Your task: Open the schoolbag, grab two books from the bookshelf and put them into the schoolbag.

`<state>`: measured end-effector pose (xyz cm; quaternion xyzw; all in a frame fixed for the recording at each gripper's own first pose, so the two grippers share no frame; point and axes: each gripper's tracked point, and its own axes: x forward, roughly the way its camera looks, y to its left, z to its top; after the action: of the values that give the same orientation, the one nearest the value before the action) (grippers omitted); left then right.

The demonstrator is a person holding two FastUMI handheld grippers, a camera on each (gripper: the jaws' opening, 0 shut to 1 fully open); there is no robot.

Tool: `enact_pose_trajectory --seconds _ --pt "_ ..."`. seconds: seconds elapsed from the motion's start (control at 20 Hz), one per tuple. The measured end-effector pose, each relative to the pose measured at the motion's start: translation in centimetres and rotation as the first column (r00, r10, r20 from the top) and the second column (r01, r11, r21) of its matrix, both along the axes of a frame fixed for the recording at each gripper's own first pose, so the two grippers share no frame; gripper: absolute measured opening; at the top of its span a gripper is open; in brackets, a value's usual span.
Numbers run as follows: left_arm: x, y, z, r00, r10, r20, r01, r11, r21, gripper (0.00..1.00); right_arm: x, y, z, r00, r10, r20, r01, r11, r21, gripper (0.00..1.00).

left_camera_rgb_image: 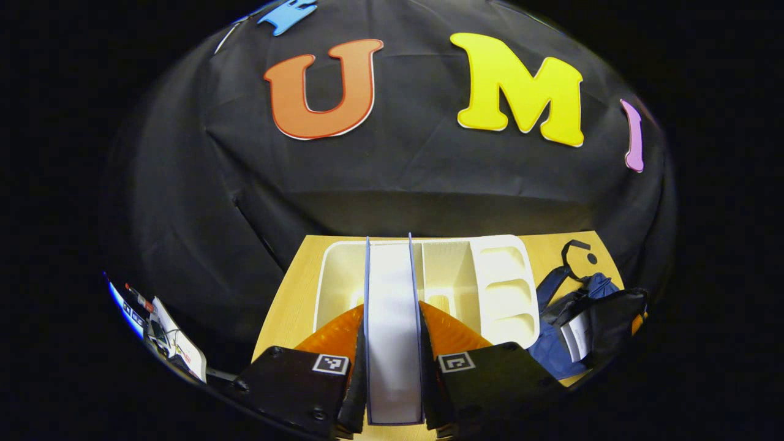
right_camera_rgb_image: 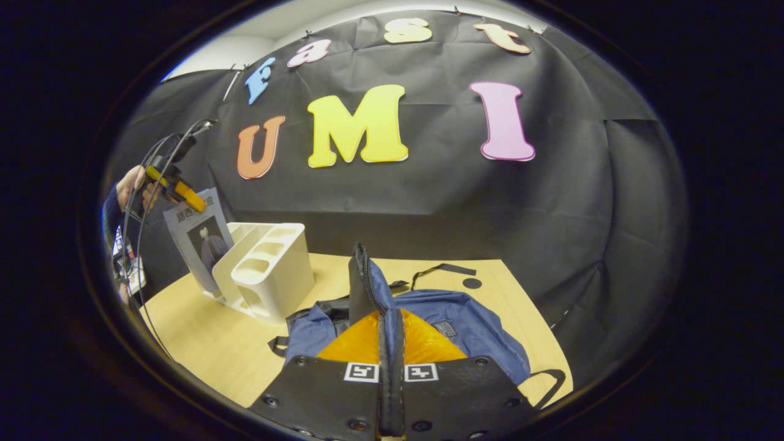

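Currently your left gripper clamped a book above the bookshelf; right gripper pinched the schoolbag flap beside it. Next: carry book into bag.

We saw a cream-white plastic bookshelf organizer, a pale wooden tabletop in light yellow-tan, a navy blue fabric schoolbag with black straps, a thin book with blue-edged covers and white pages, its cover grey with a dark figure.
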<state>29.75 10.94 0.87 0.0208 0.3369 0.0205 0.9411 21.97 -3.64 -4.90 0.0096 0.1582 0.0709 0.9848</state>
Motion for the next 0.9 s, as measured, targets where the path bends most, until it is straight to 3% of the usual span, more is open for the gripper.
enact_pose_trajectory --seconds 0.45,0.7,0.9 --pt "-6.9 2.1 1.3 0.993 0.080 0.087 -0.063 0.980 -0.188 0.39 -0.3 1.2 -0.7 1.000 0.012 -0.001 -0.012 1.000 -0.003 0.00" --pt "-11.3 4.2 -0.9 0.985 0.145 0.093 -0.106 0.936 -0.335 0.39 -0.2 2.1 -0.9 1.000 0.012 -0.009 -0.012 1.000 -0.017 0.00" --pt "-13.9 6.1 -4.0 0.978 0.200 0.059 -0.154 0.882 -0.446 0.39 -0.2 2.6 -1.3 1.000 0.013 -0.017 -0.014 0.999 -0.039 0.01"
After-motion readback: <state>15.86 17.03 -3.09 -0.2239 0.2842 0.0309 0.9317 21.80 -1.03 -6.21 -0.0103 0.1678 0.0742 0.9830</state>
